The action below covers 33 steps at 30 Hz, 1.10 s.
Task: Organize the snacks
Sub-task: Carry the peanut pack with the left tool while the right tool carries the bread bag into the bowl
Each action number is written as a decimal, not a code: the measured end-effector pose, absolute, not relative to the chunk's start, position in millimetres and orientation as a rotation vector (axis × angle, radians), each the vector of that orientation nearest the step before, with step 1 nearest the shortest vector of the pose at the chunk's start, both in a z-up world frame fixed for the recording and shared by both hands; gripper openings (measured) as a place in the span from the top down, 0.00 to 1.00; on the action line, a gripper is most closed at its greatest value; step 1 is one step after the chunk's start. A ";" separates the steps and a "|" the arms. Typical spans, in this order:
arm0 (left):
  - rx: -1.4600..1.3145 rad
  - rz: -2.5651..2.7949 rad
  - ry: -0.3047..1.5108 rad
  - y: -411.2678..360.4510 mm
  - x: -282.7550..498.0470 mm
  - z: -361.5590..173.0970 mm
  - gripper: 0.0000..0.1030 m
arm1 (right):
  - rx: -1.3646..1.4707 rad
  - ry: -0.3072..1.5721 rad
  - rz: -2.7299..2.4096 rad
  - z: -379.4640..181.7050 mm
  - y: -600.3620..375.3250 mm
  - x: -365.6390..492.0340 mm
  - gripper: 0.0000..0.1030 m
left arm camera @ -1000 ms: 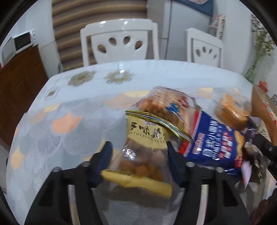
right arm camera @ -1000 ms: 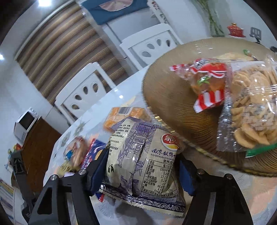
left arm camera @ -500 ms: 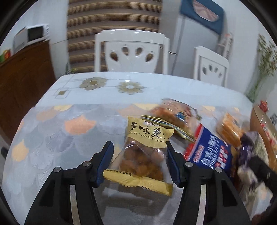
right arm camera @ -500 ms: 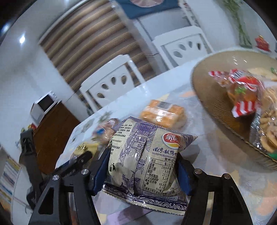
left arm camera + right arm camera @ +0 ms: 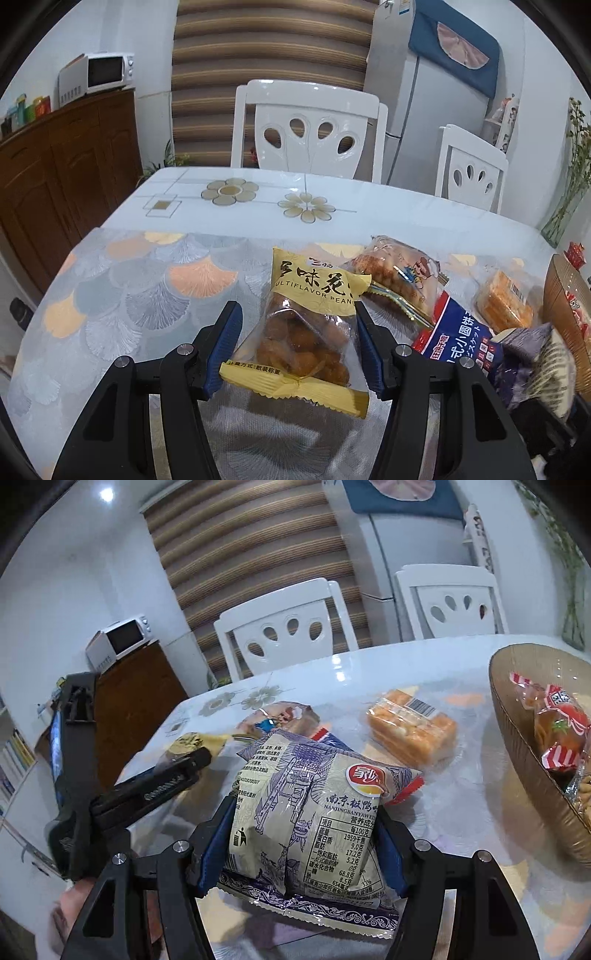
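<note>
L tongs (image 5: 297, 345) clamped on peanut packet (image 5: 308, 332); R tongs (image 5: 304, 843) gripping crisp bag (image 5: 306, 823), both tilted down.

Count of items on view, both wrist cameras.
Recorded: two grippers, left (image 5: 295, 347) and right (image 5: 303, 849); two white chairs (image 5: 310, 129) (image 5: 469, 170); one microwave (image 5: 99, 74); one fridge (image 5: 436, 96); one basket (image 5: 524, 746). Snack packs outside the basket numbered five: peanuts (image 5: 306, 325), chips (image 5: 310, 819), orange cakes (image 5: 410, 731), blue biscuits (image 5: 454, 339), one further bag (image 5: 395, 273).

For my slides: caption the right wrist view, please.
Right gripper holds a purple-printed snack bag above the table, woven tray at right.
</note>
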<state>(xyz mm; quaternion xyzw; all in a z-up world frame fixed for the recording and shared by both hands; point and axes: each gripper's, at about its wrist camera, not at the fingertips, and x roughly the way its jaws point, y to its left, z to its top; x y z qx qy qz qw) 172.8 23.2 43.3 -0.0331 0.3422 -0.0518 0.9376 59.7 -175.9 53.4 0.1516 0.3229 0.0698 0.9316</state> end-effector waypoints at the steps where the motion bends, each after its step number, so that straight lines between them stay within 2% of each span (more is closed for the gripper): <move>1: -0.062 -0.110 0.683 22.2 170.7 45.6 0.45 | 0.314 0.654 0.149 56.0 -177.1 57.7 0.35; 10: -0.022 -0.142 0.607 -5.5 155.6 85.9 0.45 | 0.294 0.555 0.128 108.1 -220.3 45.6 0.35; 17: 0.065 -0.257 0.583 -85.4 145.1 136.1 0.45 | 0.342 0.532 0.090 162.8 -304.3 46.6 0.35; 23: 0.056 -0.441 0.586 -161.9 141.6 162.6 0.44 | 0.313 0.561 -0.011 184.5 -370.3 42.0 0.35; 24: 0.061 -0.488 0.593 -177.7 139.6 162.9 0.43 | 0.317 0.584 -0.020 183.0 -381.9 42.4 0.35; 25: 0.078 -0.532 0.604 -193.7 137.0 161.4 0.35 | 0.326 0.600 -0.032 179.7 -392.8 42.7 0.34; 26: 0.097 -0.561 0.616 -205.0 134.2 159.1 0.25 | 0.334 0.612 -0.039 176.0 -401.4 43.1 0.24; 27: 0.128 -0.593 0.632 -219.5 131.3 155.7 0.04 | 0.350 0.635 -0.053 170.8 -412.5 43.1 0.13; 28: 0.153 -0.600 0.632 -229.5 127.0 152.6 0.00 | 0.371 0.647 -0.075 167.2 -422.1 40.2 0.00; 33: 0.193 -0.582 0.644 -231.2 123.4 149.1 0.00 | 0.493 0.642 -0.109 162.3 -449.2 20.4 0.00</move>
